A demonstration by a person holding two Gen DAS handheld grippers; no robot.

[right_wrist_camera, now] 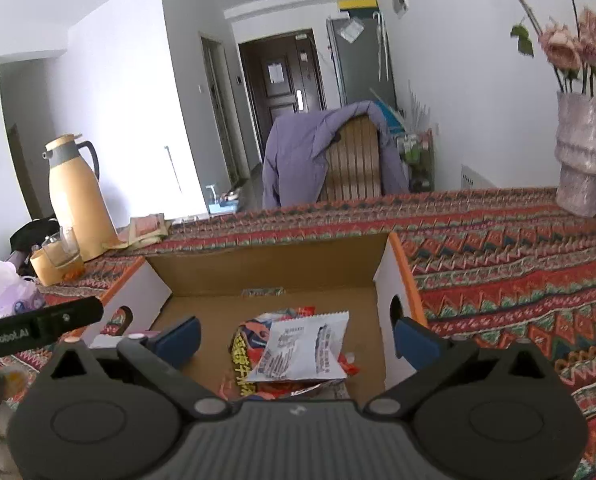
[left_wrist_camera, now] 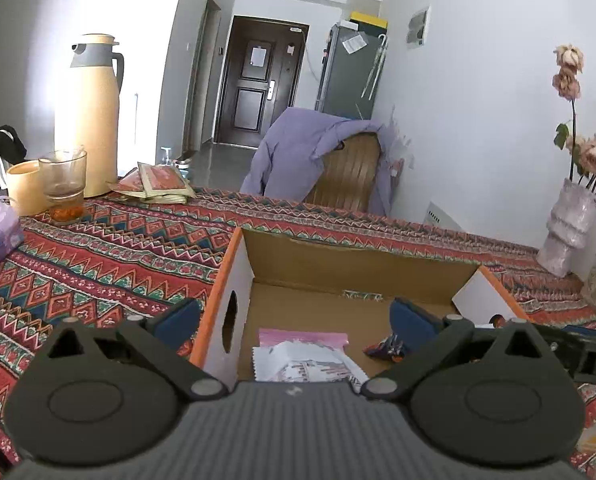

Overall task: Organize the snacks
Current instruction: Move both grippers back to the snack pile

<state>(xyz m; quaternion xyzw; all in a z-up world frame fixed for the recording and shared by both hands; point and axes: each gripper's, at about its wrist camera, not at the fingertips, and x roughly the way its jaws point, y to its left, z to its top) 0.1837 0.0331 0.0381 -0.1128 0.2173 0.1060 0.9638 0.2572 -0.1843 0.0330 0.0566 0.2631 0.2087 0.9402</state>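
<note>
An open cardboard box point(right_wrist_camera: 282, 260) with orange edges and white end walls pierced by oval handle holes sits on the counter point(right_wrist_camera: 498, 248), which is covered by a red zigzag-patterned cloth. On its floor lies a white packet point(right_wrist_camera: 306, 348) printed with small text, resting on a red and orange snack bag point(right_wrist_camera: 254, 336) with yellow lettering. In the left wrist view a pink-topped packet point(left_wrist_camera: 304, 352) lies near the box's left end, its lower edge cut off by the claw body; a dark wrapper point(left_wrist_camera: 386, 348) beside the blue pad is too hidden to identify, perhaps a candy. The left claw point(left_wrist_camera: 294, 320) is spread wide with nothing between its fingers. The right claw point(right_wrist_camera: 298, 336) is likewise spread, gripping nothing.
</note>
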